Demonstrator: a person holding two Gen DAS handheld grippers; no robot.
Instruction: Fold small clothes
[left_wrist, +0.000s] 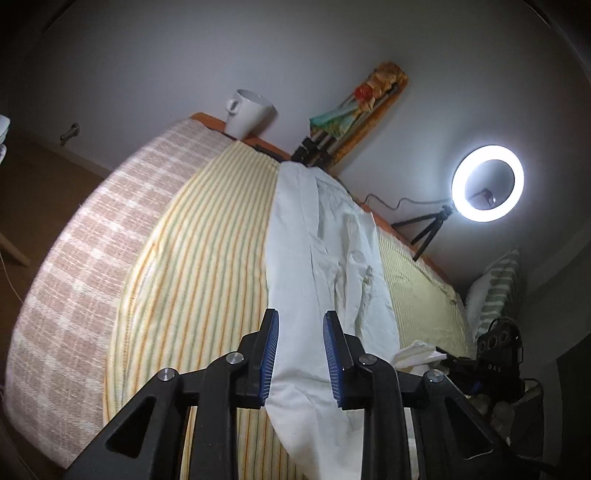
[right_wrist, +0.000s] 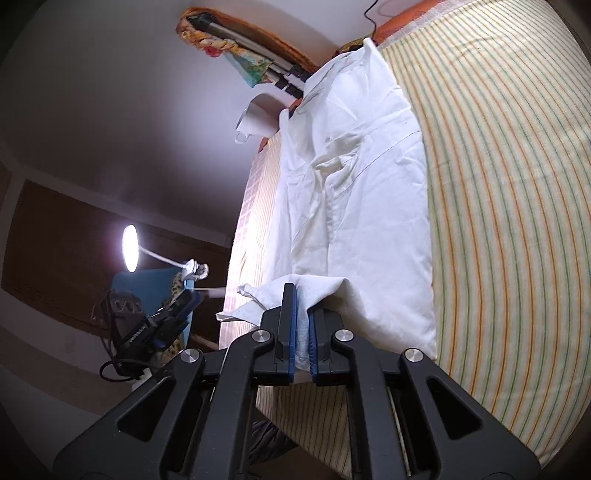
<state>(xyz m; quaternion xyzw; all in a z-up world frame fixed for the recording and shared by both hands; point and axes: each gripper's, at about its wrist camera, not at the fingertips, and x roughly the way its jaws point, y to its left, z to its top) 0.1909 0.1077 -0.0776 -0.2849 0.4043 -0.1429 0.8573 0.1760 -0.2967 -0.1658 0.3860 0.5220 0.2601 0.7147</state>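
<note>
A white garment (left_wrist: 325, 236) lies stretched out lengthwise on the striped bedspread (left_wrist: 207, 258). My left gripper (left_wrist: 301, 314) hovers over its near end, blue pads apart; the cloth runs under the gap and the pads do not press it. My right gripper (right_wrist: 302, 299) is shut on a bunched corner of the same white garment (right_wrist: 362, 177), with fabric pinched between the pads and lifted off the bedspread (right_wrist: 498, 221). In the left wrist view the right gripper (left_wrist: 458, 360) shows at the right edge, holding that raised corner.
A white mug (left_wrist: 247, 114) stands on the orange ledge at the far end, beside a tripod with a colourful cloth (left_wrist: 332, 122). A ring light (left_wrist: 487, 182) glows at the right. A checked blanket (left_wrist: 92, 258) covers the bed's side. A striped pillow (left_wrist: 495, 284) sits at the right.
</note>
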